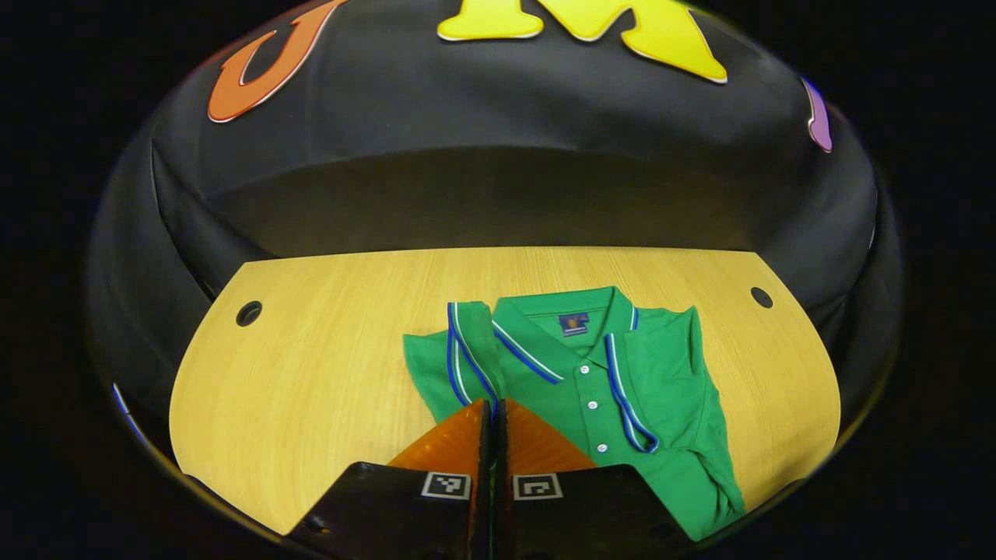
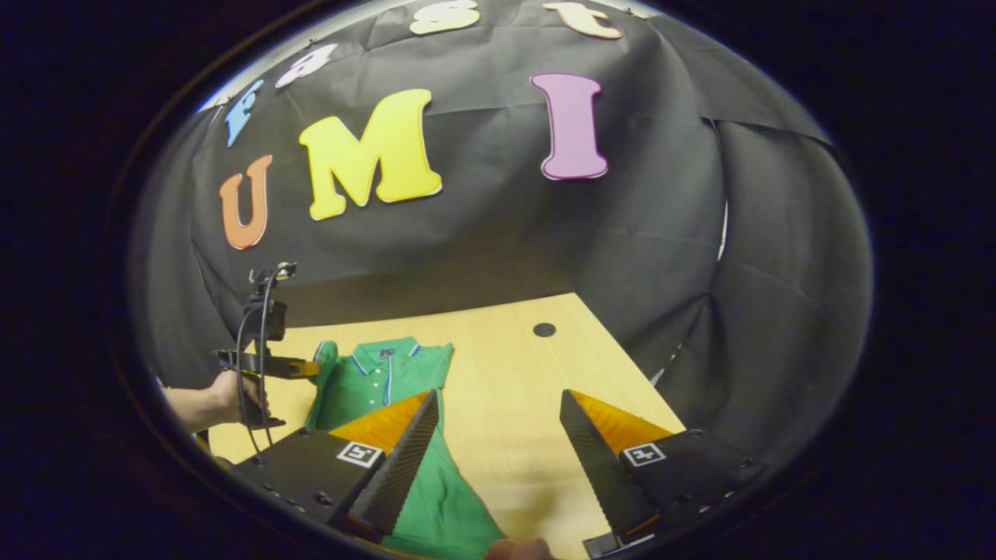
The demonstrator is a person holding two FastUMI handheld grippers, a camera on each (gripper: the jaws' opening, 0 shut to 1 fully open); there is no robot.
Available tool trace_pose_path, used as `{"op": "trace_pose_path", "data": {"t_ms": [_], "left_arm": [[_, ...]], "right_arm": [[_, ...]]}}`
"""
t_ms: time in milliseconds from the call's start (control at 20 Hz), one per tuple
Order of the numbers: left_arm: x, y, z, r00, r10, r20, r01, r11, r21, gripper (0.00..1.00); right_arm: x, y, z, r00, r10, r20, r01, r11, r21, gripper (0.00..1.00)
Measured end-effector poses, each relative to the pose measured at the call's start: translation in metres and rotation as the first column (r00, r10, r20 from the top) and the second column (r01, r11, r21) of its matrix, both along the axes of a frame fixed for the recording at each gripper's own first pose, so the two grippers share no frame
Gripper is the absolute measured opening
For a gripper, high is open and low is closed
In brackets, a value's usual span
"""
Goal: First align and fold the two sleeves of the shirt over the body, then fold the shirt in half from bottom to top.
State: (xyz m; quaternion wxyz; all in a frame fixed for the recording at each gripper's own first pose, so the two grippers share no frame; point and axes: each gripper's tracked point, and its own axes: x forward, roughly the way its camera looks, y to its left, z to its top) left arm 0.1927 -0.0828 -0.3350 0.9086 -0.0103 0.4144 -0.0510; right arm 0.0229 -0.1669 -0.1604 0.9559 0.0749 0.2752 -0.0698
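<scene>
On the tabletop (image 1: 311,373), toward its far edge, lies the green polo shirt (image 1: 622,404). The left gripper (image 1: 492,412), fingers pressed together, pinches its left sleeve (image 1: 459,350), folded inward over the body. The right sleeve (image 1: 677,350) already lies folded. The right gripper (image 2: 498,443) hangs spread. Judging so, 2 sleeves are nearly done; the bottom-to-top fold remains.

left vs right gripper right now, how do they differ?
Left gripper has its fingers closed together on the shirt's left sleeve; right gripper is spread wide open, holding nothing. Left sits over the green fabric; right hovers with bare table between its fingers, shirt at its edge. Both point toward the booth wall.
</scene>
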Motion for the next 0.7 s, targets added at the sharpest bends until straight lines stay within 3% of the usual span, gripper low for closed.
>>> {"op": "trace_pose_path", "data": {"t_ms": [200,300,350,450,500,700], "left_arm": [[-0.002,-0.043,0.001,0.998,-0.066,-0.005,0.066,0.997,-0.043,0.19],[-0.003,-0.051,0.009,0.996,-0.083,0.021,0.085,0.994,-0.063,0.32],[-0.002,-0.052,0.015,0.996,-0.079,0.039,0.081,0.995,-0.065,0.54],[-0.004,-0.044,0.023,0.996,-0.062,0.06,0.065,0.997,-0.049,0.85],[-0.008,-0.037,0.033,0.996,-0.048,0.071,0.051,0.998,-0.042,1.0],[-0.021,-0.017,0.052,0.994,0.006,0.112,0.001,0.998,-0.06,1.0]], "right_arm": [[-0.007,-0.014,-0.002,0.999,-0.032,0.001,0.032,0.999,0.005,0.96],[-0.006,-0.013,-0.001,1.0,-0.03,0.008,0.03,1.0,0.005,0.96],[-0.004,-0.01,0.0,1.0,-0.024,0.012,0.024,1.0,0.005,0.96],[0.0,-0.003,0.002,1.0,-0.011,0.022,0.011,1.0,0.002,0.99],[0.002,0.002,0.003,1.0,0.001,0.029,-0.001,1.0,-0.001,0.96],[0.01,0.03,0.006,0.996,0.073,0.048,-0.072,0.997,-0.024,0.96]]}}
